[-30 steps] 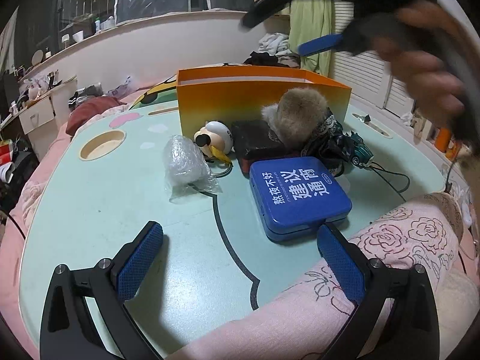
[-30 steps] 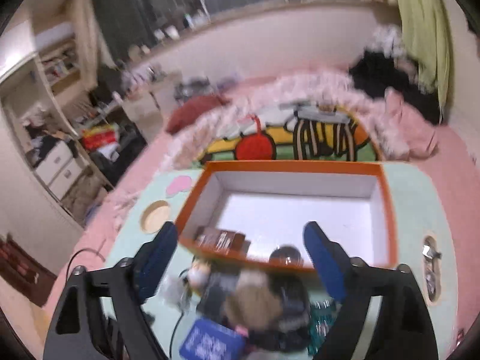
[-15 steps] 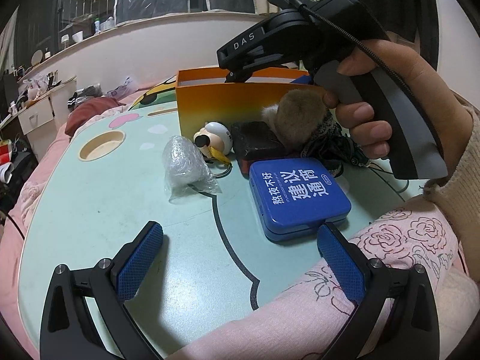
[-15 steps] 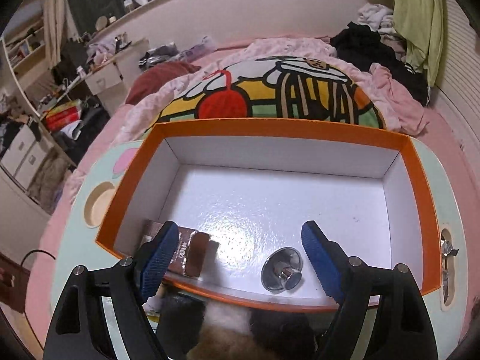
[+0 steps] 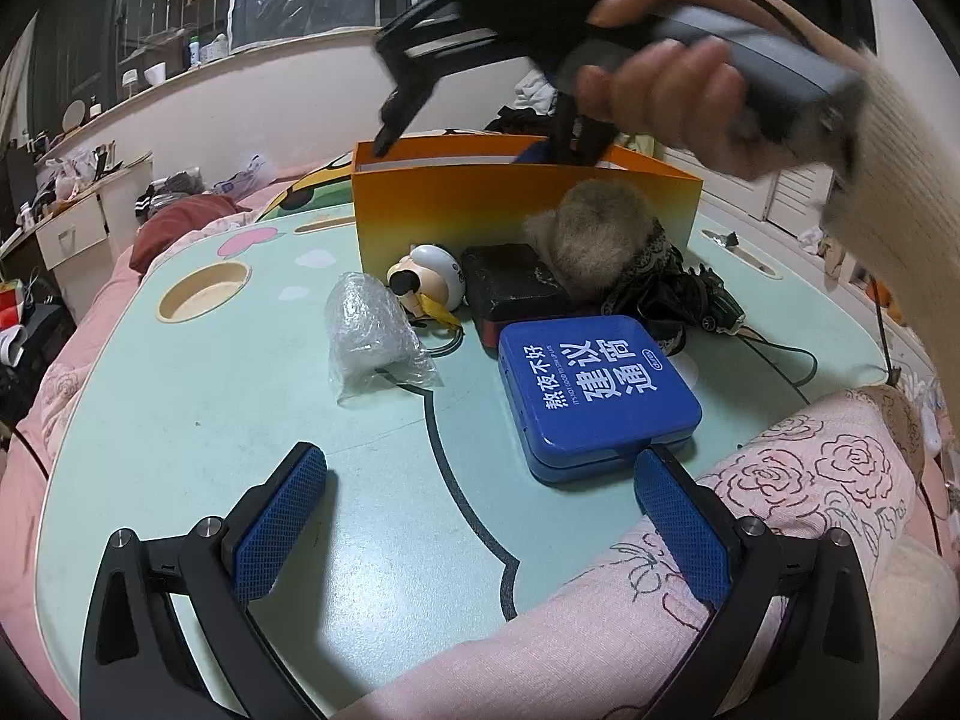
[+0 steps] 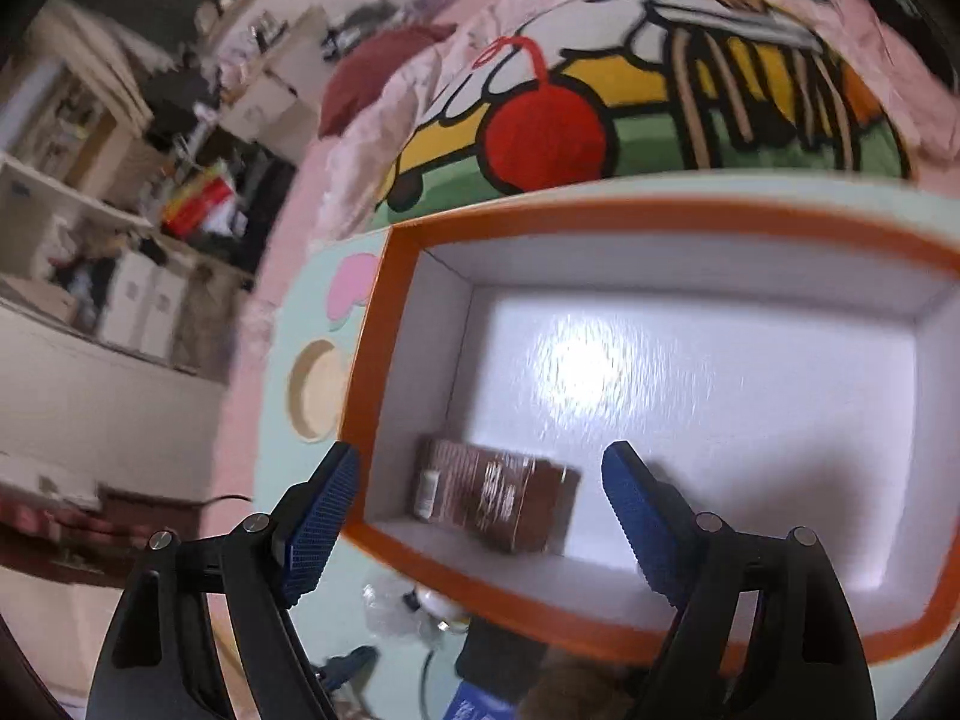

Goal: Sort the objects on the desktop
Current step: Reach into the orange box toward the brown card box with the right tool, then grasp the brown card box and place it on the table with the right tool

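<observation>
Since one second ago: right gripper (image 6: 480,507) brought forward and tilted steeply down, from a high look over the whole orange box (image 6: 384,312) to a place low over its near-left corner. Round metal piece seen on the box floor half a second ago now out of the right wrist view; cannot tell where it lies. Jaws wide apart throughout, nothing between the pads. Left blue pad (image 6: 318,516) outside the box wall, right one over the white floor, brown packet (image 6: 492,498) lying between and just beyond them in the corner.

Meaning for the task, as a judgement: some things already sorted into the box, right hand empty and probably going either to adjust the packet or to come back for the next object.

Still waiting on the mint table (image 5: 198,420), ahead of the left gripper (image 5: 480,516): blue case (image 5: 594,390) just beyond the right pad, clear plastic bag (image 5: 372,330), duck toy (image 5: 432,276), black box (image 5: 516,282), fur ball (image 5: 600,228), dark cloth (image 5: 660,288), all crowded before the orange box.

Left gripper unmoved, low above the table, pointing gently down, pads apart and empty. Right hand (image 5: 666,102) seen high above the box, wrist bent forward, gripper nose dipping into the box.
</observation>
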The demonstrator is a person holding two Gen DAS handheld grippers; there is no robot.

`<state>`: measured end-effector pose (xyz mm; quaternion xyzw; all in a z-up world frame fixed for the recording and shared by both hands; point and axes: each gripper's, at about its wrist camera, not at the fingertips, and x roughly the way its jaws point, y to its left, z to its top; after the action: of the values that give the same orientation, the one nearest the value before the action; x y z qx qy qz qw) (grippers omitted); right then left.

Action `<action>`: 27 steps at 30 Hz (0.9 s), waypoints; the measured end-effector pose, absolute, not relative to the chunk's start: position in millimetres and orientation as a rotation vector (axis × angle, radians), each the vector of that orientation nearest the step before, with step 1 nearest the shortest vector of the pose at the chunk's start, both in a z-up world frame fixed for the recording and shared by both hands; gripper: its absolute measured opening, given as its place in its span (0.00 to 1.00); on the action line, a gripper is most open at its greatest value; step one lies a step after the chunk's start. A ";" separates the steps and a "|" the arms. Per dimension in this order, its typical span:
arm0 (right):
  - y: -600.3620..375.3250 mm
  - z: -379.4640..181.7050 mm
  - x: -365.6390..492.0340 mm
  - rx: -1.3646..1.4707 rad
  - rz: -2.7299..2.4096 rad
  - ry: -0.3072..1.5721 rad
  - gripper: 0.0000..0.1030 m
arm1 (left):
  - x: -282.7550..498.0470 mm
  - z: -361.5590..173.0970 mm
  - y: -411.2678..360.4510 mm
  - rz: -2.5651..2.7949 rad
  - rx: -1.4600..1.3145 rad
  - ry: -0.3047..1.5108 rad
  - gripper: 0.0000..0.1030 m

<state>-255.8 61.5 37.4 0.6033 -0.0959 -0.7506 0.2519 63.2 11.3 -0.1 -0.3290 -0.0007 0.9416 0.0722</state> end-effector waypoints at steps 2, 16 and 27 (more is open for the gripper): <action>51.1 28.0 -258.9 1.719 -1.979 -0.237 0.77 | 62.9 -0.1 11.1 2.829 -0.988 -0.003 0.99; 82.3 32.9 -265.3 1.752 -2.140 -0.036 0.27 | 62.5 0.8 10.9 2.825 -0.989 -0.006 0.99; 103.9 49.8 -250.5 1.717 -2.180 -0.089 0.72 | 62.5 1.0 10.9 2.825 -0.988 -0.006 0.99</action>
<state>-250.5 103.9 49.8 0.6082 -0.0315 -0.7721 0.1818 62.5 10.9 1.0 -0.3290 -0.0019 0.9414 0.0742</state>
